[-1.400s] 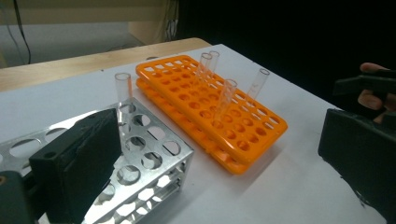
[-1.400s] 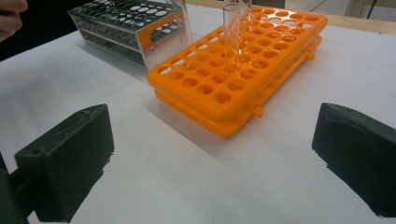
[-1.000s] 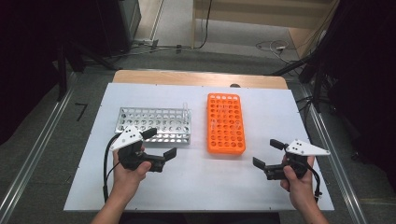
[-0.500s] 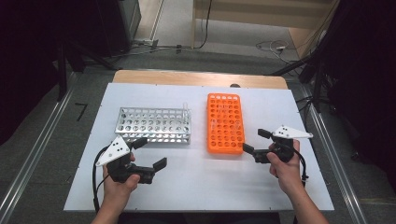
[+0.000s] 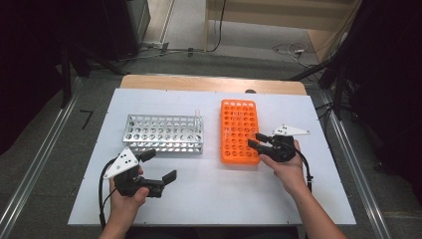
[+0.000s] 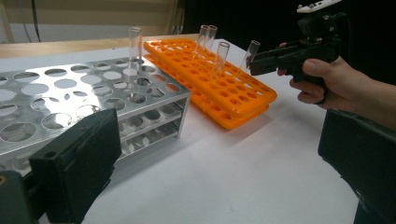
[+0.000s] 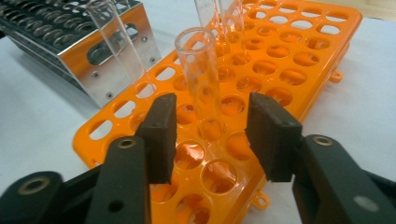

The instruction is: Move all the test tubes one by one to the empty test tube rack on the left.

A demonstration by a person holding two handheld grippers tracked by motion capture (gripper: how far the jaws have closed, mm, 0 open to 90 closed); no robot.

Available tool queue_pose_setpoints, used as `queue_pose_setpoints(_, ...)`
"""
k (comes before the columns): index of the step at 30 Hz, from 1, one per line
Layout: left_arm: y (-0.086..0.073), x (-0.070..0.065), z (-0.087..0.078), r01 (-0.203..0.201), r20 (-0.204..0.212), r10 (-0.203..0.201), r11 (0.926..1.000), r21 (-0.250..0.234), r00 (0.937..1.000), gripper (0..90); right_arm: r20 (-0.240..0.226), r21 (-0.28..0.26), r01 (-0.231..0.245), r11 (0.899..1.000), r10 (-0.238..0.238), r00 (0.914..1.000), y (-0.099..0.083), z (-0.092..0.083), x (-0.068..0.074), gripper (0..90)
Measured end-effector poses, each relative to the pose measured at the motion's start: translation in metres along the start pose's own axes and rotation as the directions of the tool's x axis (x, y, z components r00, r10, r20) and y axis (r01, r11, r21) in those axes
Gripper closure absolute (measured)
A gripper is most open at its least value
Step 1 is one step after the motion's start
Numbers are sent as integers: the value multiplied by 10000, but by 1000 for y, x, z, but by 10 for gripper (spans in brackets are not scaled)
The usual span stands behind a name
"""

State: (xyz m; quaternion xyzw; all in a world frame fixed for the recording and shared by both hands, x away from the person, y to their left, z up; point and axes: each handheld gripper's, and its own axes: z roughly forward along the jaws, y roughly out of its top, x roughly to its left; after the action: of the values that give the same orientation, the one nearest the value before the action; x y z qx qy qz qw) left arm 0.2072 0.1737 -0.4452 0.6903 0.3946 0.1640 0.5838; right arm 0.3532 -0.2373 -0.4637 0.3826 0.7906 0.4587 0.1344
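An orange tube rack [image 5: 239,130] lies right of centre, with several clear test tubes standing in it. My right gripper [image 5: 255,140] is at its near right corner, also seen from the left gripper view [image 6: 254,63]. In the right gripper view its jaws [image 7: 210,135] straddle one upright tube [image 7: 201,79]. They have just been closing, but a gap remains on each side of the tube. A metal rack [image 5: 164,133] holds one tube [image 6: 134,46] at its right end. My left gripper [image 5: 159,166] hovers wide open in front of it, with nothing between its fingers.
The racks sit on a white board [image 5: 214,199] on a wooden table, with bare board in front of both racks. Dark floor, metal rails and cables surround the table.
The right gripper has moved left and forward from the board's right side to the orange rack, and its jaws have narrowed around a tube. The left hand has drifted slightly toward the front edge.
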Motion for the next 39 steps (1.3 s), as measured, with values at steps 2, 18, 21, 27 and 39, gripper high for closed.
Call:
queue_pose_setpoints(2,0,0,0,-20,5,20,10000,3,10000,0,71,3,88,10000,-88,9999,-1,3,0,569)
queue_pose_setpoints(18,0,0,0,17,16,-17,10000,20,10000,0,260,-20,747,9972,-746,9969,-5,16,7,703)
queue_pose_setpoints(21,0,0,1,26,50,-26,10000,10,10000,0,476,-29,994,9950,-991,9939,-5,18,9,724)
queue_pose_setpoints(27,0,-1,2,-29,68,28,10000,68,10000,0,549,-78,900,9959,-894,9945,-5,17,8,743)
queue_pose_setpoints(39,0,-1,3,-41,64,41,10000,72,10000,0,414,-530,945,9941,-923,9949,5,5,9,744)
